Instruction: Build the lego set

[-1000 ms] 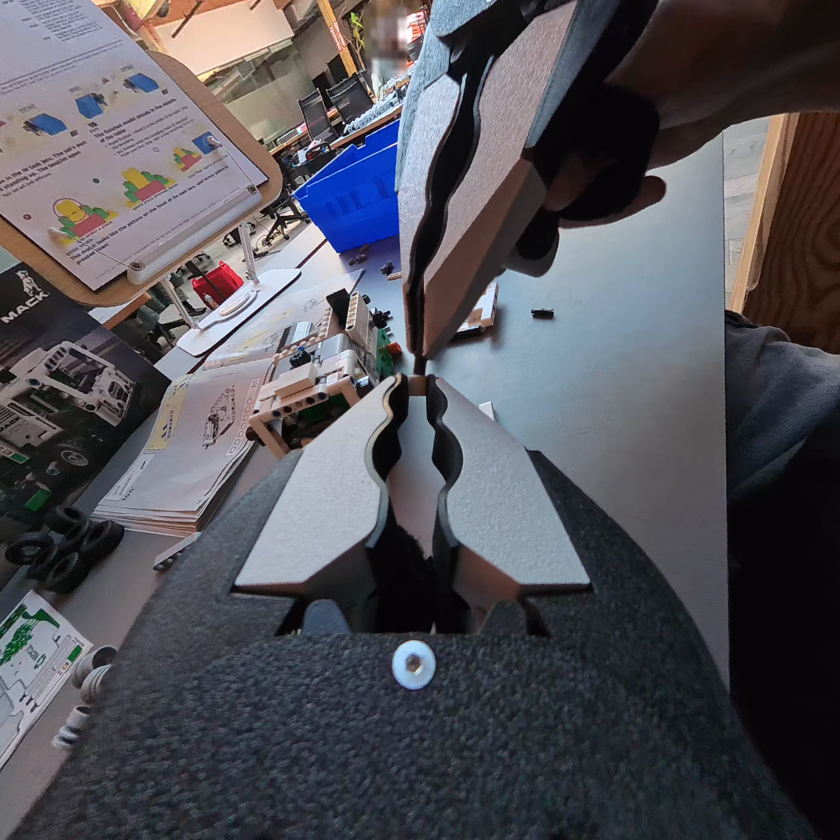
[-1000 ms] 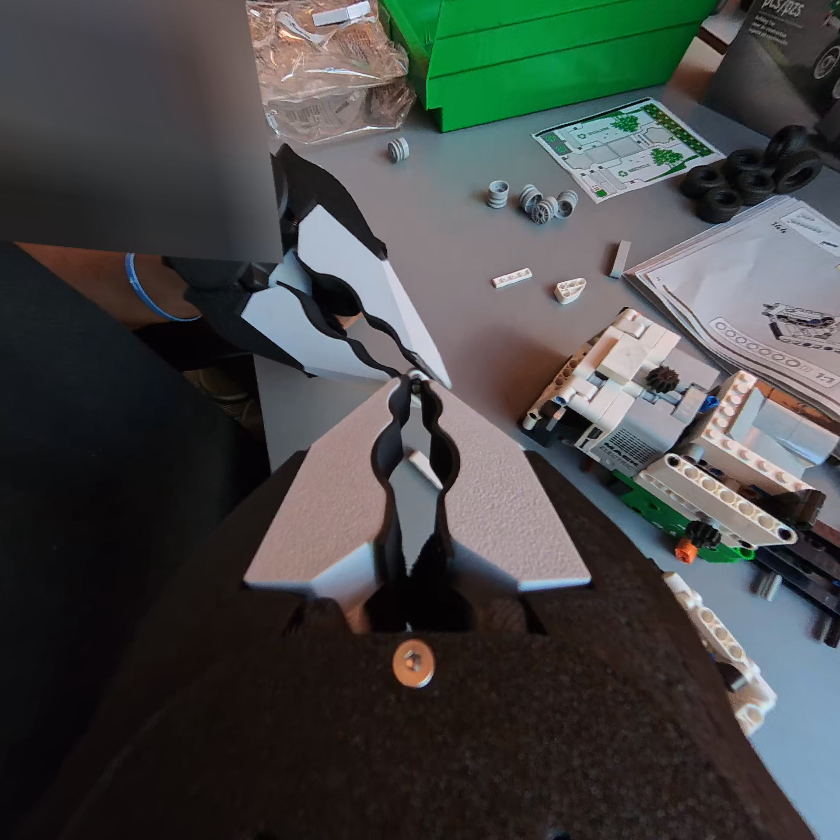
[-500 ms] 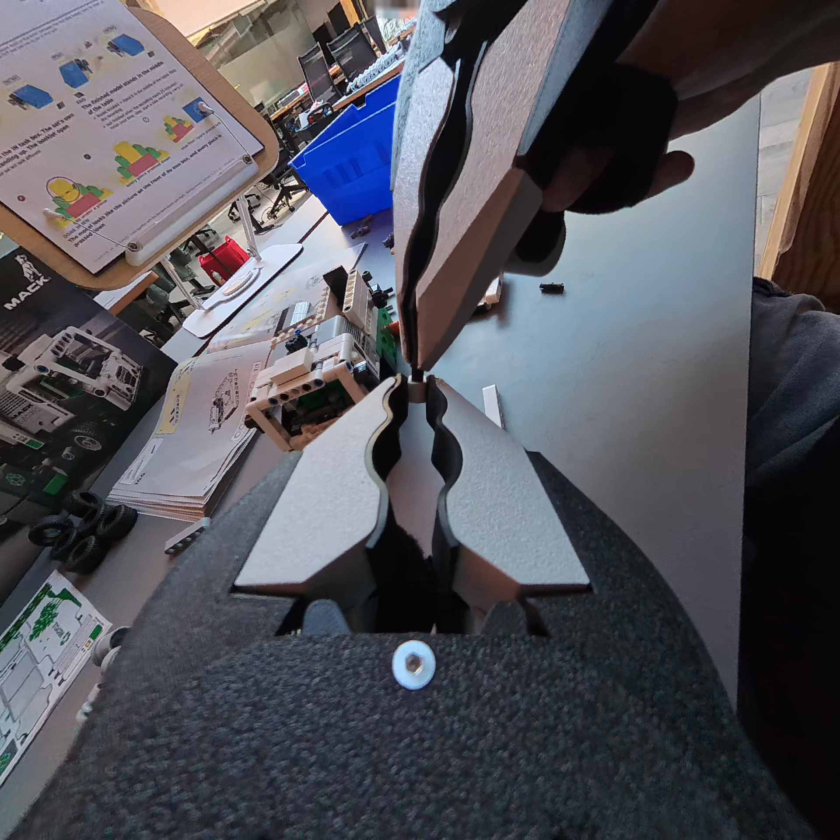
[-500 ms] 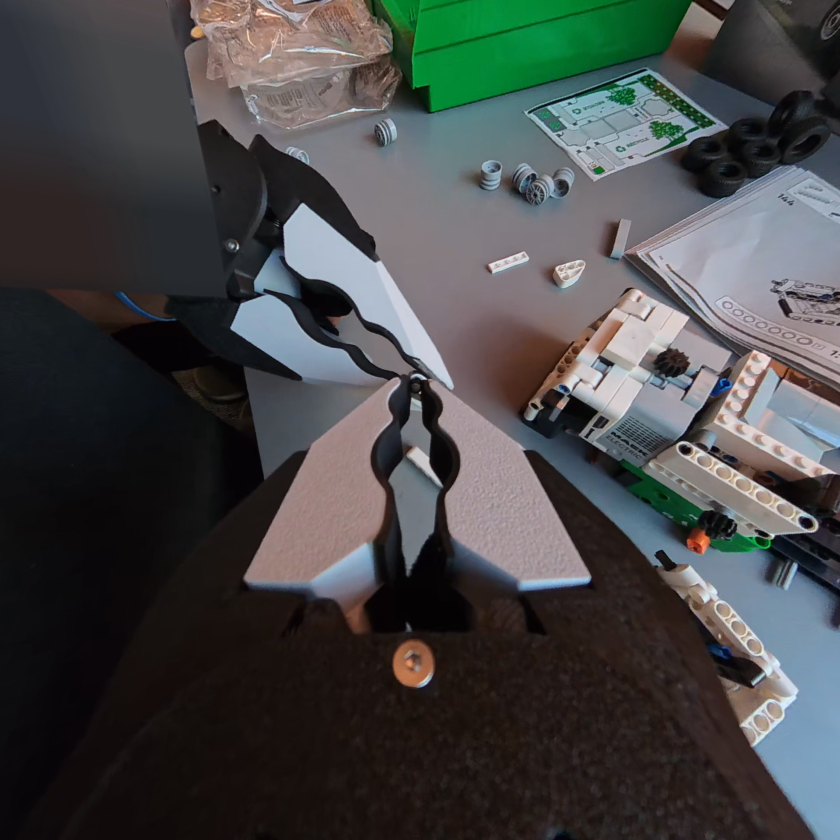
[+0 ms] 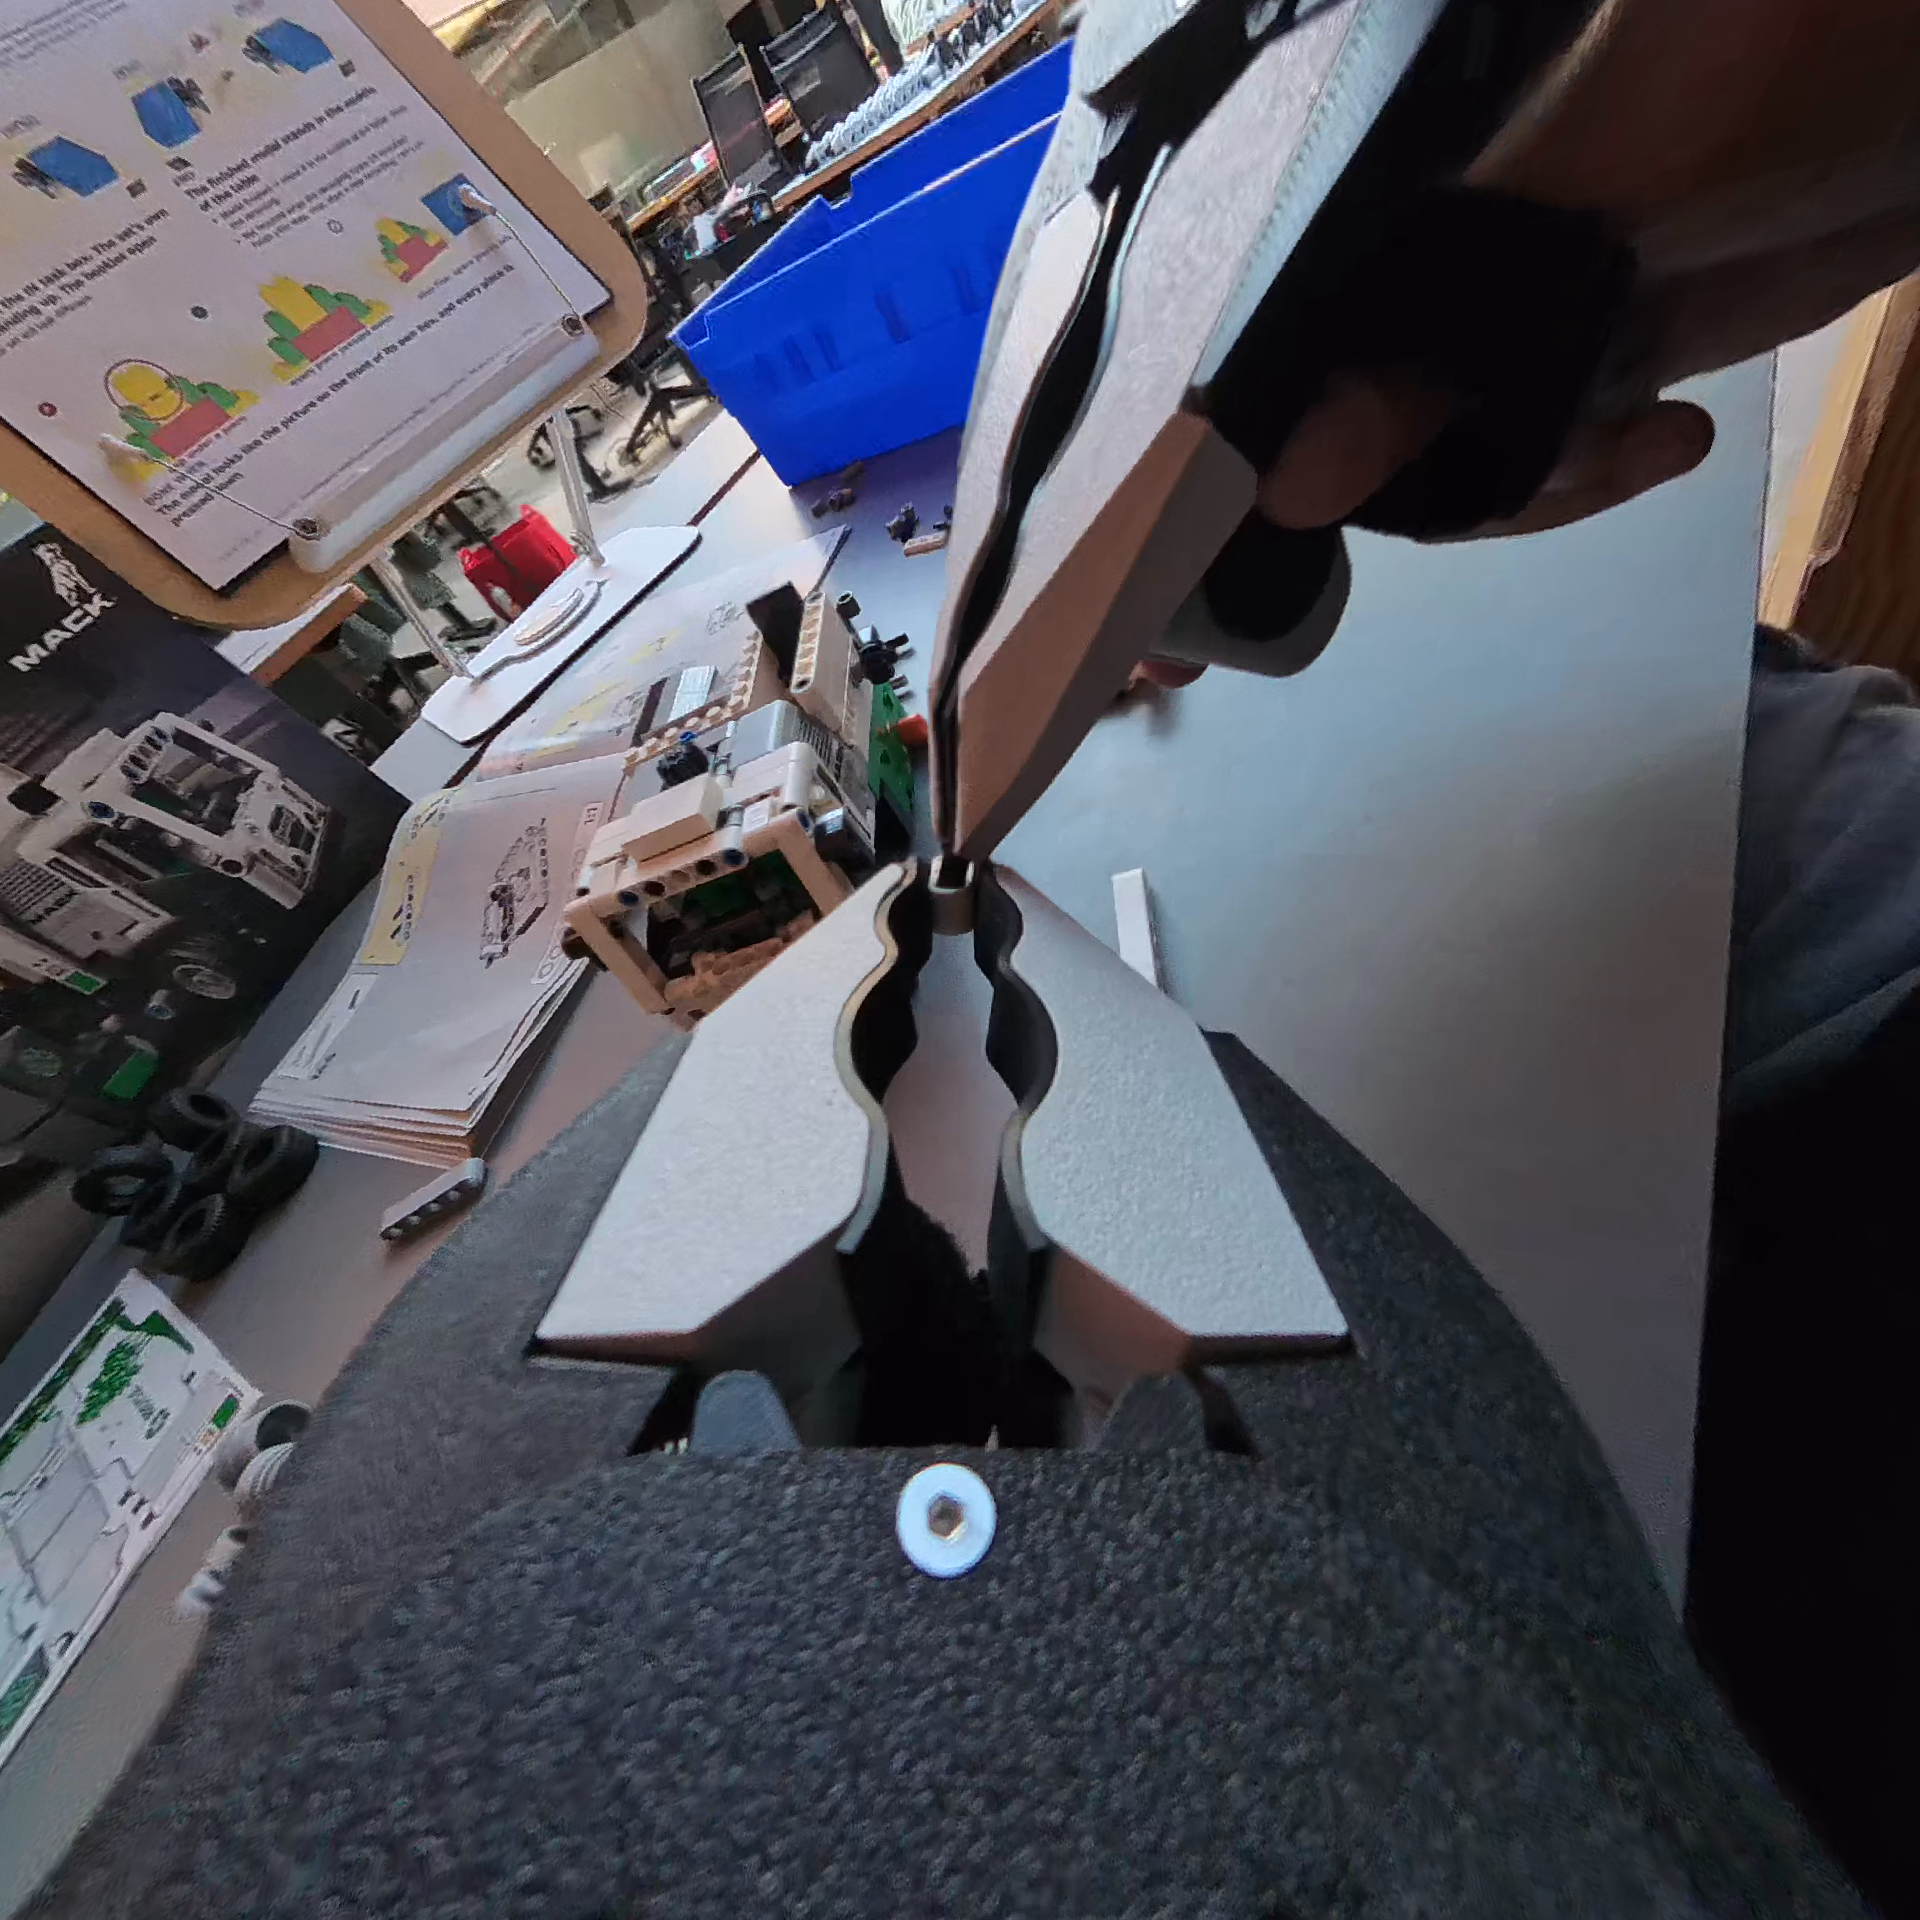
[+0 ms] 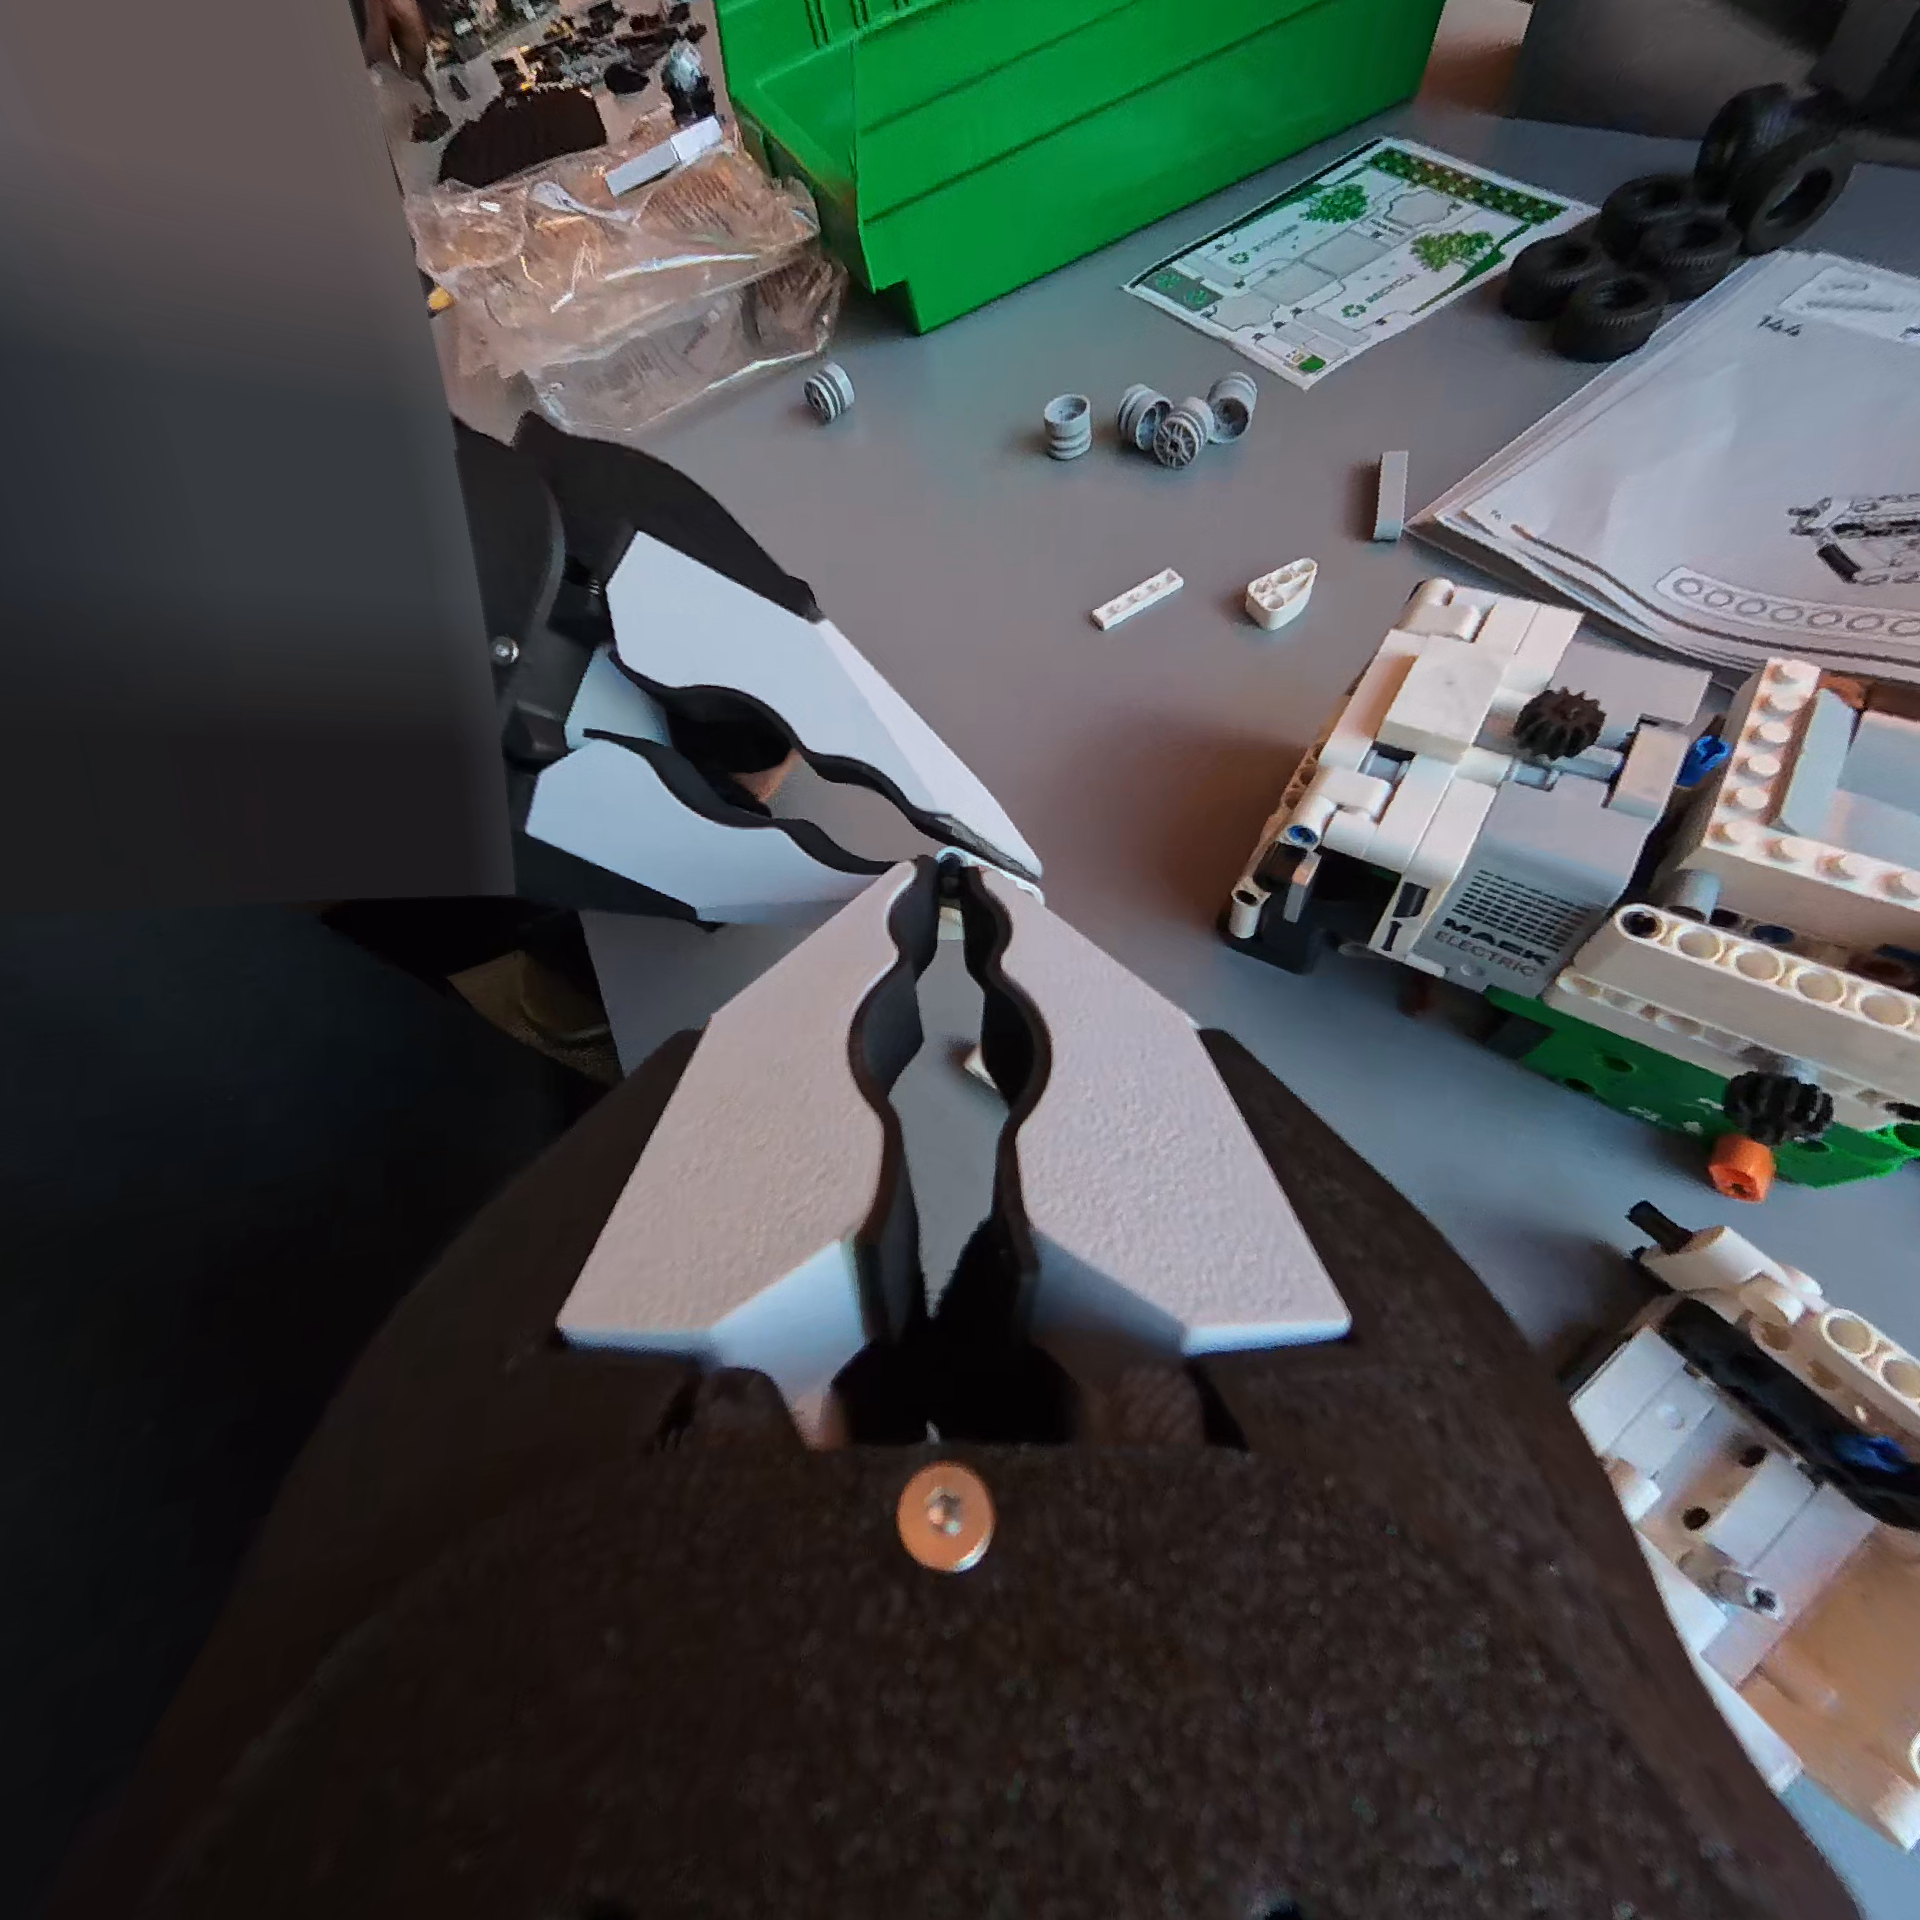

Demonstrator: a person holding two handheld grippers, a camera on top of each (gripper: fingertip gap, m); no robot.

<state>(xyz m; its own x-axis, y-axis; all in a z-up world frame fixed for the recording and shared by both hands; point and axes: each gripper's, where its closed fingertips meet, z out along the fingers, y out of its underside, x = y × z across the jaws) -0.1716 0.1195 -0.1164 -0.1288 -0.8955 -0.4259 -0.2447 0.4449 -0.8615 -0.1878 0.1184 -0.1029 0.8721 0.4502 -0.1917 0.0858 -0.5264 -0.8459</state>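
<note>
My left gripper [image 5: 951, 902] is shut on a small grey round piece [image 5: 951, 885] held at its tips above the table. My right gripper [image 6: 948, 881] is shut on a small dark pin [image 6: 950, 871]. The two grippers meet tip to tip. In the left wrist view the right gripper [image 5: 961, 844] comes down from above, held by a gloved hand. In the right wrist view the left gripper's fingers [image 6: 790, 717] reach in from the left. The part-built white and green truck [image 5: 727, 831] [image 6: 1538, 894] stands on the grey table [image 5: 1403, 935] beyond the tips.
A second white sub-assembly [image 6: 1766, 1475] lies front right. Instruction booklets [image 6: 1714, 499], black tyres [image 6: 1662, 249], grey wheel hubs [image 6: 1164, 421], a sticker sheet [image 6: 1351, 249], plastic bags [image 6: 623, 270] and a green bin [image 6: 1039, 135] lie behind. A blue bin [image 5: 862, 322] and a sheet stand [image 5: 260, 260] are also there.
Both grippers stay shut and tip to tip. The pair has drifted a little towards the truck, which looks nearer in both views.
</note>
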